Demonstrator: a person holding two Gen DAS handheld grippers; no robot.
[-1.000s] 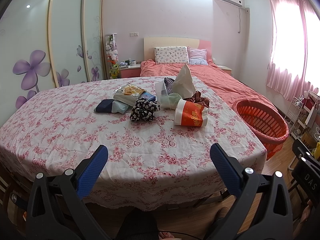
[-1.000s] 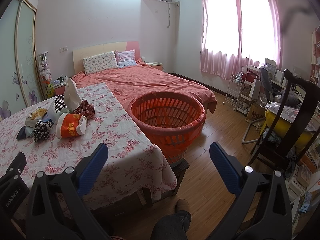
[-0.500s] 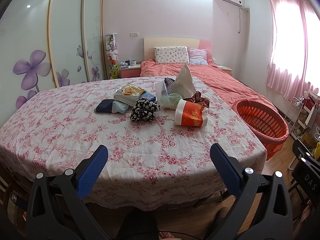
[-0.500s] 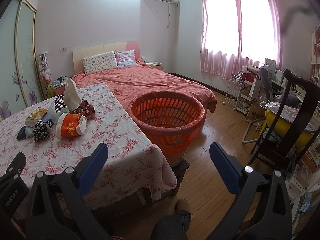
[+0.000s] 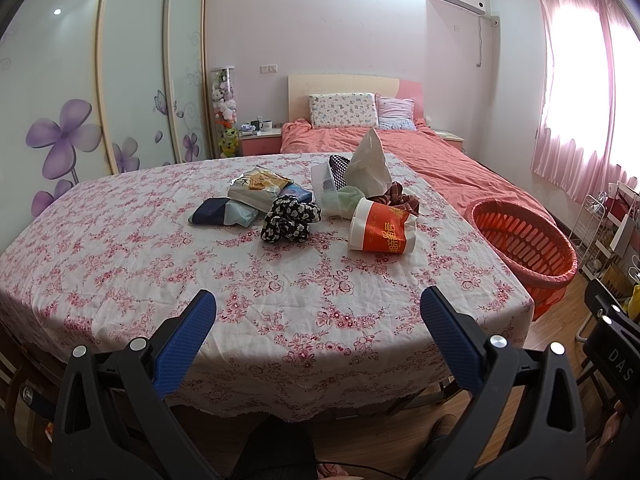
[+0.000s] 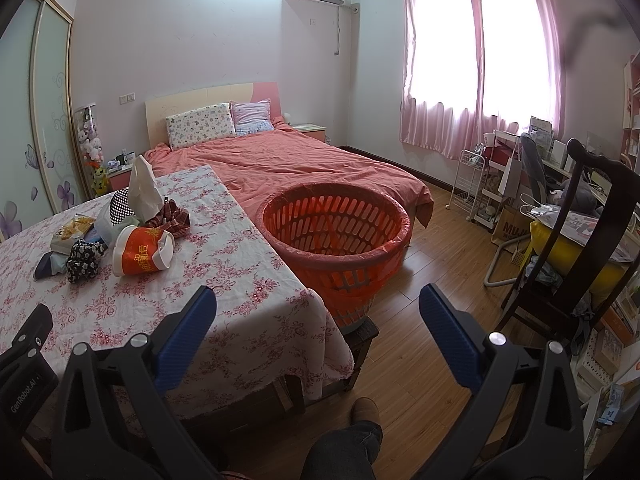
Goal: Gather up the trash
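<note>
A rectangular table covered with a white cloth printed in red flowers [image 5: 140,248] carries all loose items in one cluster near its far right corner. An orange round slatted plastic basket lined with a pink film bag [image 6: 334,232] stands off the table's right edge, raised on a dark wooden stool, between the table and a bed with a coral-red cover [image 6: 288,160]. Within the cluster, a white crumpled plastic bag [image 5: 368,166] stands upright nearest the far edge. An orange-and-white paper cup with printed characters [image 5: 380,232] lies on its side at the near right of the cluster, closest to the table's right edge. A black cloth bundle with white flowers [image 5: 290,220] lies just left of the cup. A foil snack packet with a yellow print [image 5: 258,186] lies behind the bundle, and a dark blue flat pouch [image 5: 210,212] lies at the cluster's left end. A red plaid cloth [image 5: 400,200] touches the cup's far side. The left gripper [image 5: 318,308] hovers over the table's near edge, its blue-padded jaws spread wide and holding nothing. The right gripper [image 6: 318,306] hovers over the table's near right corner, its jaws likewise spread wide and empty.
</note>
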